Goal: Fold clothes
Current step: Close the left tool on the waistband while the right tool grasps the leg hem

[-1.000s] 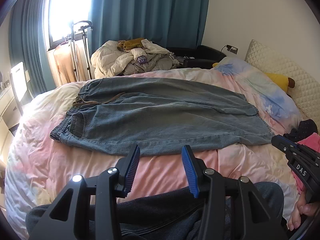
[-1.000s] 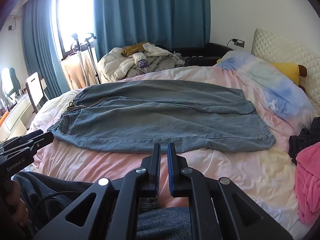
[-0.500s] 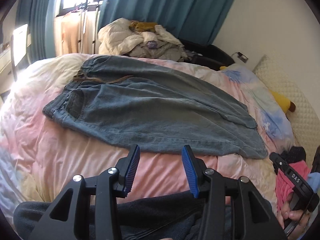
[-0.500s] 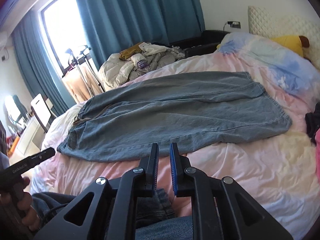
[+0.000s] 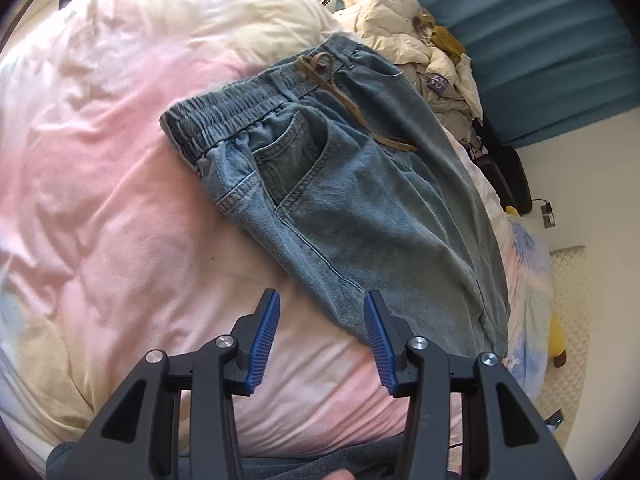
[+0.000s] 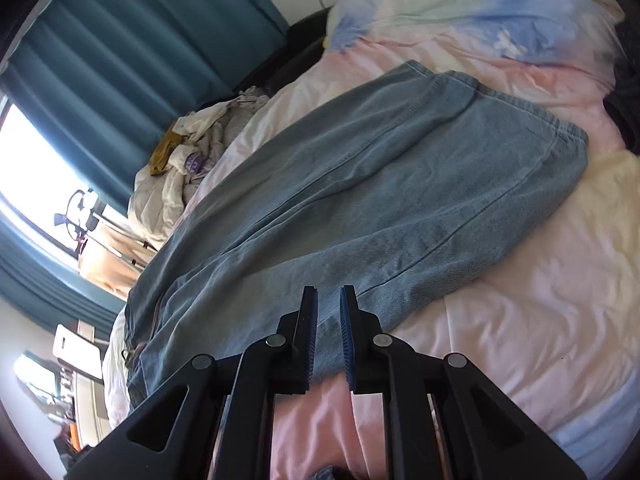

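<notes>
Light blue jeans (image 5: 360,208) lie flat across the pink bed cover (image 5: 100,200), with the elastic waistband (image 5: 240,108) and brown drawstring (image 5: 340,92) toward the left wrist view's top. My left gripper (image 5: 320,296) hangs open just over the jeans' near edge, below the pocket, with nothing held. In the right wrist view the jeans (image 6: 380,200) show their legs and hems. My right gripper (image 6: 329,292) hovers over their near edge; its jaws are opening, a narrow gap shows, and no cloth is pinched between them.
A heap of pale jackets and clothes (image 5: 400,28) sits at the bed's far side before teal curtains (image 6: 120,60). A blue and pink pillow (image 6: 460,12) lies past the hems. A person's dark trouser leg (image 5: 320,468) fills the bottom edge.
Both grippers have dropped toward the bed and rolled, the left toward the waistband end, the right toward the legs. The right jaws have parted slightly; the left stayed open.
</notes>
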Available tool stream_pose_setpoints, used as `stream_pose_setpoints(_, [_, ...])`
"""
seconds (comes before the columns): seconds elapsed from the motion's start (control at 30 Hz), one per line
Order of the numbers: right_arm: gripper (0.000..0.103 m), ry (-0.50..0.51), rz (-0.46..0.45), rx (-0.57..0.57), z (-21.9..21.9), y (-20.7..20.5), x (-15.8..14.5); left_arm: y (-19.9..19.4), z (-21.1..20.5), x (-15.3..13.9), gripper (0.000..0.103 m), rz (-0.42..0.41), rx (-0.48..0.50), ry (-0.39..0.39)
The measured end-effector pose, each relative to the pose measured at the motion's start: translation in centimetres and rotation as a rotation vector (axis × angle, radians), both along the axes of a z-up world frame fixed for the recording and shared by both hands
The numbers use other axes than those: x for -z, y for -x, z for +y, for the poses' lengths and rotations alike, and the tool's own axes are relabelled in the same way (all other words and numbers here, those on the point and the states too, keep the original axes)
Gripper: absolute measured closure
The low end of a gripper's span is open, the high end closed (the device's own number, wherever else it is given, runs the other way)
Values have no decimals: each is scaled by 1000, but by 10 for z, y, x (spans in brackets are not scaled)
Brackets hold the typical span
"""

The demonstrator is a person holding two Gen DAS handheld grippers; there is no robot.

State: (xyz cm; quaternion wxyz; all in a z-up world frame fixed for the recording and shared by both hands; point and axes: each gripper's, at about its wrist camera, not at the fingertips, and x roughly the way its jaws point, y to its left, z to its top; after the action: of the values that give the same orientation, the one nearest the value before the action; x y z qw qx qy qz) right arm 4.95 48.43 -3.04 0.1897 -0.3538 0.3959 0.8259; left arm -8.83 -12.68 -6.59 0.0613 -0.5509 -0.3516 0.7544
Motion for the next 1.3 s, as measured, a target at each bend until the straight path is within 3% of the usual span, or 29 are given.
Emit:
stream_pose_setpoints(0.1, [86,23,-22,87,22,-1,14,20,2,26,58,-103,-6,-57])
stream_pose_setpoints(0.3, [85,16,-31,245,56,-20,26,50,2,65,58,-209,-49,-121])
stream_pose_setpoints(0.47, [81,85,-43,292,71,-35,43,60,5,74,58,-144,-34,-247])
stream_pose_setpoints(0.63, [79,176,14,352,78,-49,50,67,15,75,58,-114,23,-243])
stream_pose_setpoints(0.7, [67,193,14,374,78,-50,54,69,15,80,58,-118,24,-269])
stream_pose_setpoints(0.77, [63,248,5,389,80,-50,62,70,14,85,58,-121,22,-301])
stream_pose_setpoints(0.9, [61,334,-6,426,83,-55,76,73,12,91,58,-115,7,-365])
stream_pose_setpoints(1.07, [58,402,-5,493,85,-64,89,76,16,91,58,-112,11,-375])
stream_pose_setpoints(1.17, [57,523,-6,517,87,-68,113,77,16,92,58,-115,9,-386])
stream_pose_setpoints(1.3, [57,526,32,557,92,-74,114,74,4,95,58,-114,2,-416])
